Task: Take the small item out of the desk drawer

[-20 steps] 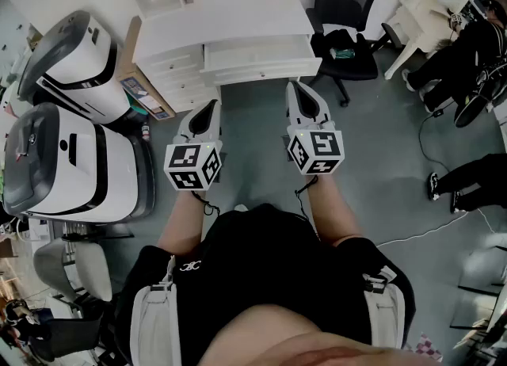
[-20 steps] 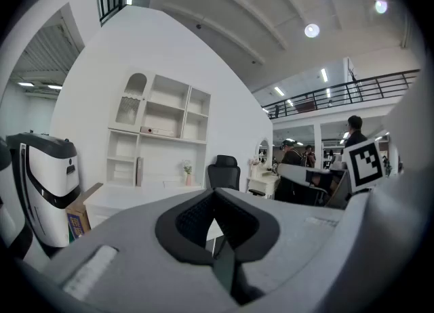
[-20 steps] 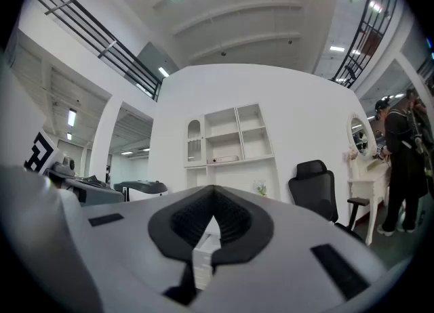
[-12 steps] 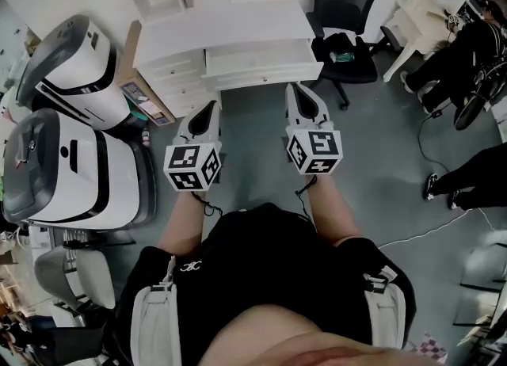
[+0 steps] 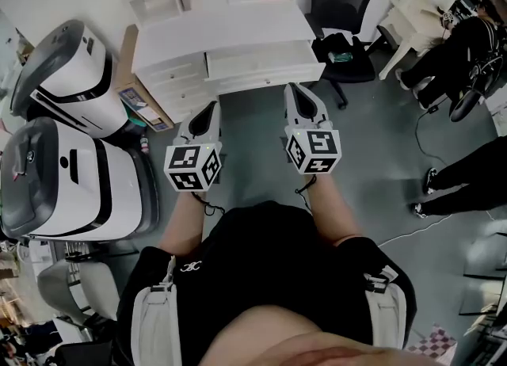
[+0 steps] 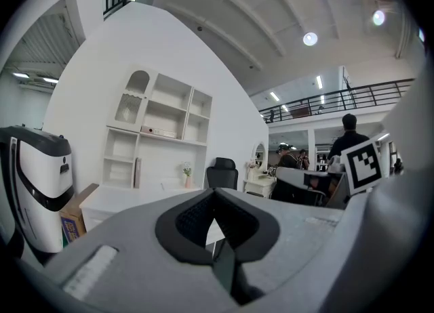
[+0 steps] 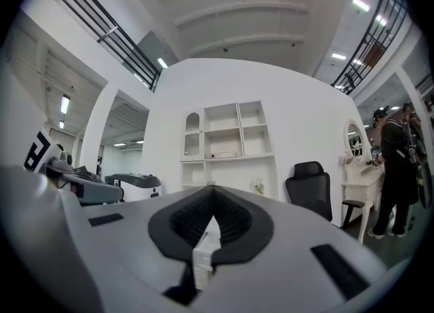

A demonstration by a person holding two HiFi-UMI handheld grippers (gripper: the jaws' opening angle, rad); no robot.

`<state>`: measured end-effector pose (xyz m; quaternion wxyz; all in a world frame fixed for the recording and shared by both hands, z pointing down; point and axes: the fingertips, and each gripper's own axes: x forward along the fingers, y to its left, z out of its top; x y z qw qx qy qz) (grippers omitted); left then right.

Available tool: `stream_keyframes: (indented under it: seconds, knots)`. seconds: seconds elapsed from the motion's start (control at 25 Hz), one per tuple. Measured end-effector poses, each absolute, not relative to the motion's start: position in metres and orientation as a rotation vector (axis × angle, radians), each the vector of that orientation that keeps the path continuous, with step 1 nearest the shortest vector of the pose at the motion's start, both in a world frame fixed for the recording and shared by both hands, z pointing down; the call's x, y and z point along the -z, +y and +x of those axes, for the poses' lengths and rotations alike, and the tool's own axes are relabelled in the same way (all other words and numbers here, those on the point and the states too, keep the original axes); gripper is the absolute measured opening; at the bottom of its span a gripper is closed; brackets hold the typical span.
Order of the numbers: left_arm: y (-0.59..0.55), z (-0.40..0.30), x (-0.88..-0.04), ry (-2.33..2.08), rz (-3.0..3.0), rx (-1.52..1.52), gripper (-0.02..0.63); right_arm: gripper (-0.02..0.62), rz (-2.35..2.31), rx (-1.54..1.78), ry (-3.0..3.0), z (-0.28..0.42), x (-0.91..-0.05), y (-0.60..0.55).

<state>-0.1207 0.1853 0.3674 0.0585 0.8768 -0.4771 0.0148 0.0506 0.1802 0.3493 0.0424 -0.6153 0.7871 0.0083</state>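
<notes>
A white desk [image 5: 222, 28] stands ahead of me in the head view, with a stack of small drawers [image 5: 170, 79] on its left. Its wide middle drawer [image 5: 261, 59] seems to stick out a little. No small item shows from here. My left gripper [image 5: 211, 105] and right gripper [image 5: 295, 87] hover side by side over the grey floor, short of the desk and pointing at it. In the left gripper view the left gripper [image 6: 215, 196] has its jaws together with nothing between them. The right gripper [image 7: 210, 193] is the same in its own view.
A black office chair [image 5: 342, 8] stands right of the desk. Two large white machines [image 5: 71, 71] [image 5: 63, 178] and a cardboard box [image 5: 142, 99] fill the left side. People [image 5: 455, 47] sit by a white side table [image 5: 424, 0] at the right. A cable [image 5: 412, 234] lies on the floor.
The desk and chair sit slightly lower and nearer in the head view. The legs of the person at right have shifted. Both grippers keep their pose.
</notes>
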Motion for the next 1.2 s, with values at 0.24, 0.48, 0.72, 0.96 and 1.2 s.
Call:
stream_keyframes:
  seconds: [0.24,0.48,0.72,0.96,1.2]
  knots:
    - [0.177,-0.138,-0.368,-1.423,2.680,-0.064,0.014,-0.003,-1.895,-0.015,2.412,0.027,-0.353,0.174]
    - [0.160,-0.144,-0.370,-1.434,2.683,-0.061,0.014,-0.004,-1.900,-0.018,2.404,0.023,-0.357,0.155]
    - [0.124,-0.138,-0.379,-1.466,2.659,-0.082,0.014,-0.003,-1.886,0.023,2.408,0.035,-0.370,0.112]
    - [0.066,-0.132,-0.387,-1.494,2.622,-0.107,0.014,-0.003,-1.867,0.037,2.426,0.043,-0.374,0.049]
    - [0.001,-0.101,-0.387,-1.502,2.603,-0.118,0.014,-0.003,-1.857,0.068,2.458,0.072,-0.377,-0.020]
